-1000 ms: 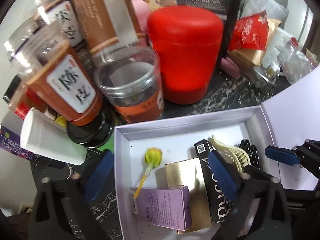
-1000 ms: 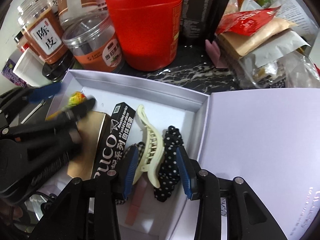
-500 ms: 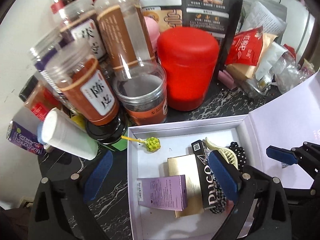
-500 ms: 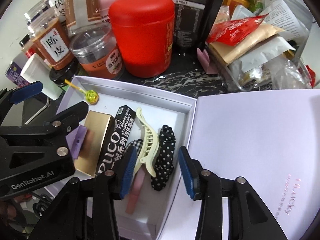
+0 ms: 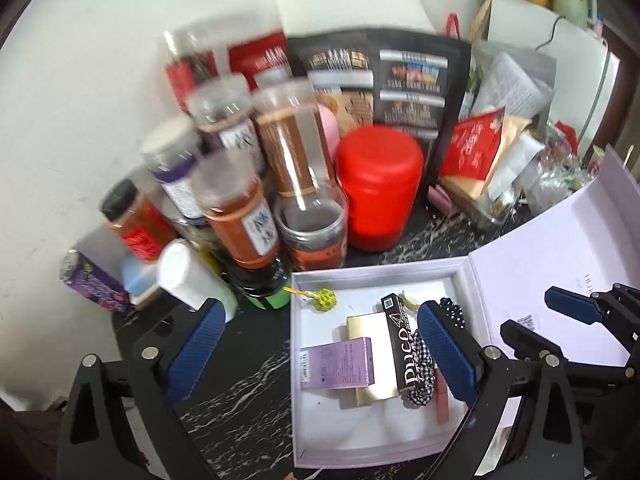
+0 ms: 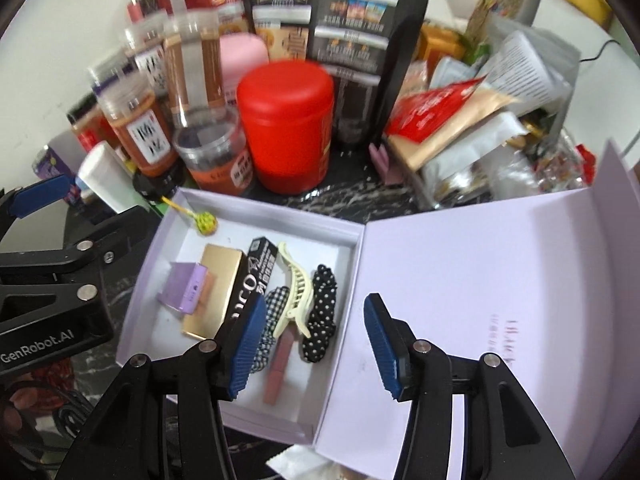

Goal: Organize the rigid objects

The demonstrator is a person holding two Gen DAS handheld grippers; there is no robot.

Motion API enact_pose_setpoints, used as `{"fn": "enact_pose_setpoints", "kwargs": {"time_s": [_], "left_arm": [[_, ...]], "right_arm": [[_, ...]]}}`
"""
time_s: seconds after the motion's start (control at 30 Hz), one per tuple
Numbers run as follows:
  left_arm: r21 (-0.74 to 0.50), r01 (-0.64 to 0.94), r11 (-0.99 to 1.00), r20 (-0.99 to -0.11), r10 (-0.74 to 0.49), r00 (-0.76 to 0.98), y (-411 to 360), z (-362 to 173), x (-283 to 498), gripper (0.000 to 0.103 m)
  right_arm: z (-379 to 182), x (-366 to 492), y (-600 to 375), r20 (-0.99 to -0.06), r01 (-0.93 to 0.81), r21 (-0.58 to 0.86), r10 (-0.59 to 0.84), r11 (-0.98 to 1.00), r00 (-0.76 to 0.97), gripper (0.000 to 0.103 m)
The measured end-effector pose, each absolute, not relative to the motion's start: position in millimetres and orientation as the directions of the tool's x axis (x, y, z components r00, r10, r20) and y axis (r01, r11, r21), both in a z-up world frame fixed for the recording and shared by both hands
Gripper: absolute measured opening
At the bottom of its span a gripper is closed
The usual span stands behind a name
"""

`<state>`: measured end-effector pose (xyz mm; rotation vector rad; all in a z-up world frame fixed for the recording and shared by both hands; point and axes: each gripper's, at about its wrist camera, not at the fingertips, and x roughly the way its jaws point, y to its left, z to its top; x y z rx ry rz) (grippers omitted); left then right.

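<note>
An open pale lilac box (image 5: 298,420) (image 6: 140,312) lies on the black marble counter. In it are a purple carton (image 5: 338,364) (image 6: 182,290), a gold box (image 6: 216,280), a black DUCO box (image 5: 398,344) (image 6: 256,272), a cream hair claw (image 6: 298,292), a dotted black scrunchie (image 6: 320,312), a checked scrunchie (image 6: 270,320), a pink stick (image 6: 278,368) and a green-headed pick (image 5: 322,298) (image 6: 204,222). My left gripper (image 5: 316,352) is open and empty above the box's left side. My right gripper (image 6: 314,348) is open and empty above its right side.
The box's lid (image 6: 500,300) lies open to the right. Behind the box stand a red canister (image 5: 378,188) (image 6: 290,124), several spice jars (image 5: 236,208), a white tube (image 5: 192,280), a black snack pouch (image 5: 400,80) and a heap of packets (image 6: 480,120).
Both grippers have pulled up and back from the box, so more of the counter shows. The green-headed pick now lies at the box's far left corner. Both stay open.
</note>
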<state>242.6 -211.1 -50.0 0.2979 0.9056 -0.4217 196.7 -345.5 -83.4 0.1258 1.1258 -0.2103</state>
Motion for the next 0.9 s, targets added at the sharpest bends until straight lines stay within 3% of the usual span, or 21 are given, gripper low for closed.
{"fn": "enact_pose_setpoints", "kwargs": {"time_s": [0.7,0.77,0.9], "left_arm": [[0.097,0.402,0.910,-0.723,-0.214,0.657,-140.8,67.2,121.0,0.099],[0.095,0.395,0.914,-0.714,-0.214,0.667,-133.1,73.7,108.1,0.099],[0.105,0.378,0.920,-0.712,-0.196,0.674,-121.5,80.7,85.6,0.099]], "right_arm": [[44.2,88.9,-291.4,-0.778,0.188,-0.005,-0.122,0.982,0.616,0.055],[50.9,76.0,-285.3,-0.773,0.185,-0.003,-0.120,0.983,0.623,0.065],[62.8,49.4,-275.5,-0.752,0.179,-0.011,-0.126,0.984,0.647,0.067]]}}
